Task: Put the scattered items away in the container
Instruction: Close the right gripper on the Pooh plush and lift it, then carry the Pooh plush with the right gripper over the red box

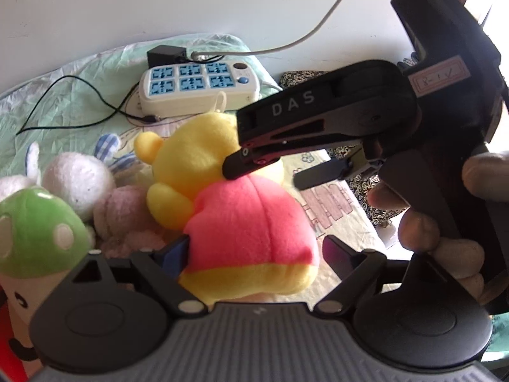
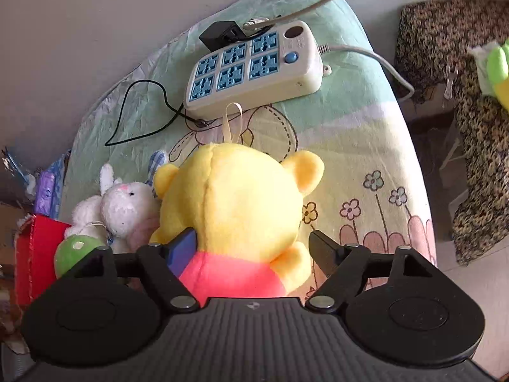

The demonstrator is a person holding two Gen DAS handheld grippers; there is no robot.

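While its soft fleece body bulges between both sets of jaws, the yellow bear plush point(image 2: 235, 203) in a pink shirt sits on the bed point(image 2: 350, 146), a thin fabric loop standing up from its rounded head. The left gripper point(image 1: 254, 251) has its jaws spread around the pink back, the left pad against the fleece, the right one apart. The right gripper point(image 2: 251, 248) likewise stands wide open around the bear's neck and shoulders. Beside the bear huddle a fuzzy white rabbit plush point(image 2: 124, 207) and a glossy green mushroom toy point(image 1: 38, 229). A smooth, pale-green cartoon-printed sheet covers the bed. Further back lies a cream plastic power strip point(image 2: 254, 67) with blue sockets, near a plain white wall point(image 2: 95, 31).
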